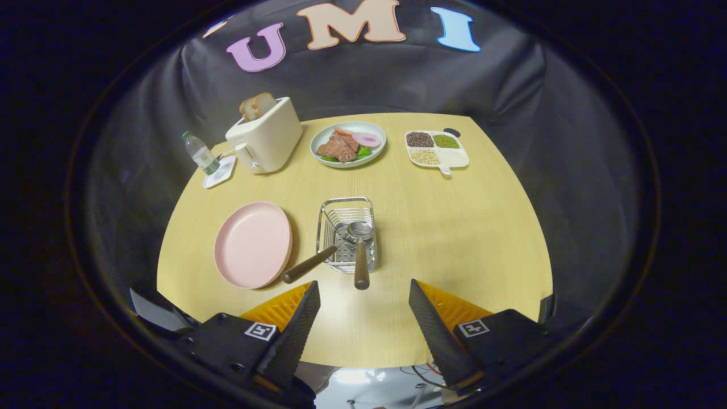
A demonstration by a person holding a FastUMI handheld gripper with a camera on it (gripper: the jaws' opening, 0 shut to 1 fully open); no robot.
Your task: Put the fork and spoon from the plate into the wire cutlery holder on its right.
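The wire cutlery holder point(347, 233) stands on the wooden table point(454, 227), just ahead of my fingers. Two pieces of cutlery lie in it. The spoon point(360, 250) has its metal bowl inside the holder and its brown handle sticking out toward me. The fork point(309, 264) leans beside it, its brown handle poking out over the holder's left corner toward the pink plate point(253, 244). The plate sits left of the holder with nothing on it. My gripper point(363, 298) is open above the table's near edge, with nothing between its fingers.
At the back of the table stand a cream toaster point(264, 136) with bread slices, a water bottle point(200, 152) on a white coaster, a plate of food point(348, 144) and a divided white tray of grains point(436, 149). Bare table lies right of the holder.
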